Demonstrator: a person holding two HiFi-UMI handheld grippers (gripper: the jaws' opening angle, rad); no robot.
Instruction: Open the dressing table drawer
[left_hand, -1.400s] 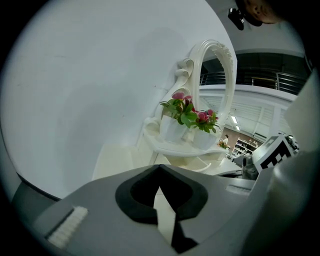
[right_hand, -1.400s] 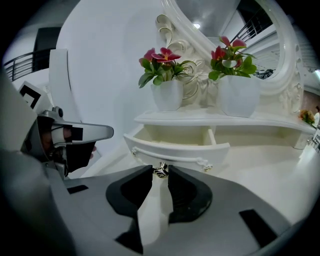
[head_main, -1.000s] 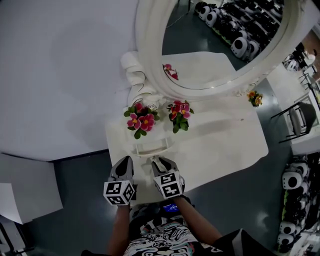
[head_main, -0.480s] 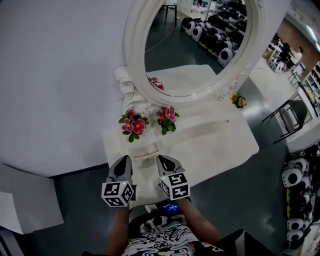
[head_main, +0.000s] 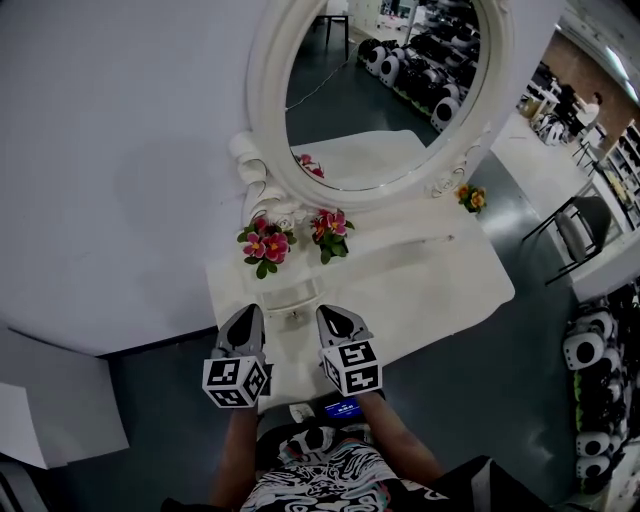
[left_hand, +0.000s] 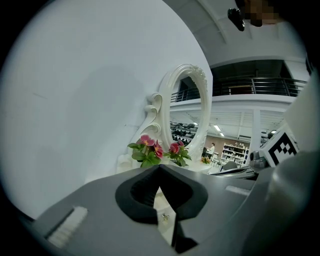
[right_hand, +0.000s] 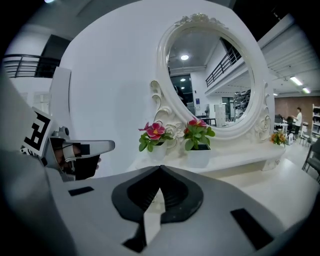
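Observation:
The white dressing table (head_main: 440, 290) carries an oval mirror (head_main: 380, 90) and a low shelf with two pots of pink flowers (head_main: 262, 243) (head_main: 330, 228). A small curved drawer (head_main: 290, 298) sits under that shelf and seems to stick out a little. My left gripper (head_main: 247, 314) and right gripper (head_main: 326, 313) hover side by side just in front of it, touching nothing. Both are shut and hold nothing: in the left gripper view the left gripper (left_hand: 159, 167) has its tips meeting, as does the right gripper (right_hand: 160, 168) in its own view. A small metal knob (left_hand: 164, 216) shows through the left jaws' gap.
A white wall (head_main: 120, 150) stands behind the table at left. A third small flower pot (head_main: 470, 197) sits at the mirror's right foot. A dark chair (head_main: 585, 235) and rows of round white machines (head_main: 590, 360) stand on the grey floor to the right.
Both grippers have risen a little in front of the drawer. The head view has tilted up, so more of the mirror shows.

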